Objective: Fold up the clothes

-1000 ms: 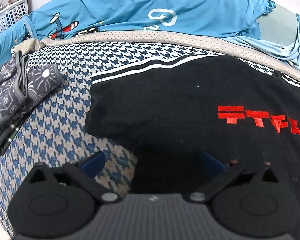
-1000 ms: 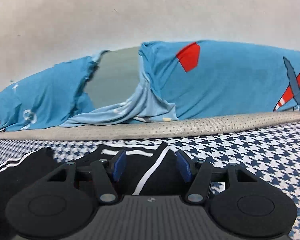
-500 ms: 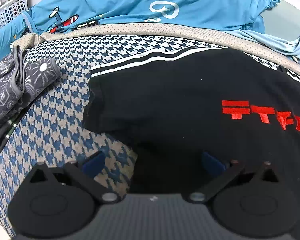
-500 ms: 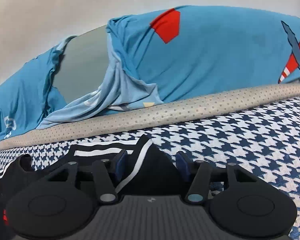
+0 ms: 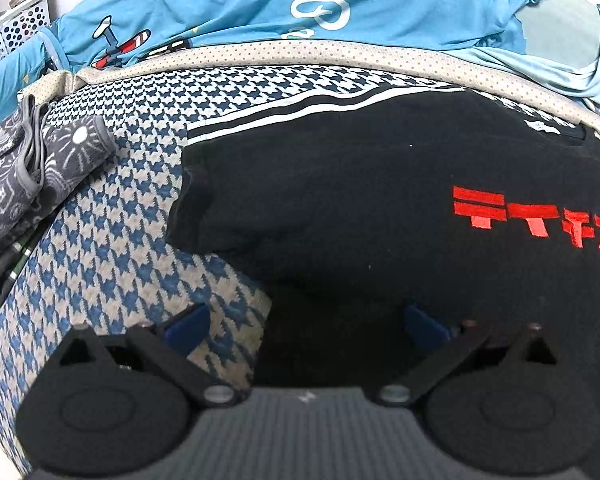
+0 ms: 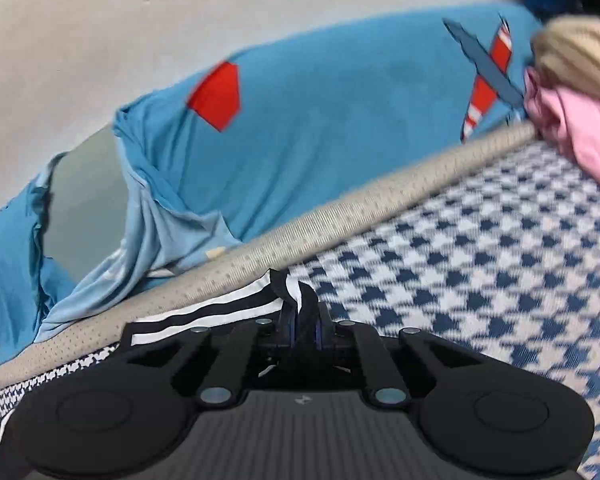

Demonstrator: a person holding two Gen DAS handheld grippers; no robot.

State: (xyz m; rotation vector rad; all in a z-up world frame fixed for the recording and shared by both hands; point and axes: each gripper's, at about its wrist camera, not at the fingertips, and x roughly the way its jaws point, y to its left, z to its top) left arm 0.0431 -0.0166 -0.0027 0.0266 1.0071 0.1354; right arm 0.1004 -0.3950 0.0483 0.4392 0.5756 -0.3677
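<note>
A black T-shirt (image 5: pixel 340 200) with red lettering and white stripes along one edge lies spread on the houndstooth bed cover (image 5: pixel 112 240). My left gripper (image 5: pixel 304 326) hangs open over the shirt's near left edge, with cloth below its blue pads and nothing pinched. In the right wrist view my right gripper (image 6: pixel 305 322) is shut on a bunched fold of the T-shirt's striped edge (image 6: pixel 220 312), which sticks up between the pads.
A blue printed duvet (image 5: pixel 340 4) is piled behind the beige mattress edge (image 5: pixel 300 50). Folded grey patterned clothes (image 5: pixel 16 184) lie at the left. A white basket (image 5: pixel 16 28) stands far left. Pink and tan garments (image 6: pixel 572 112) sit at the right.
My right gripper has closed from open onto the striped edge of the shirt, and it has rolled so the bed now looks tilted. The left gripper has stayed put and open.
</note>
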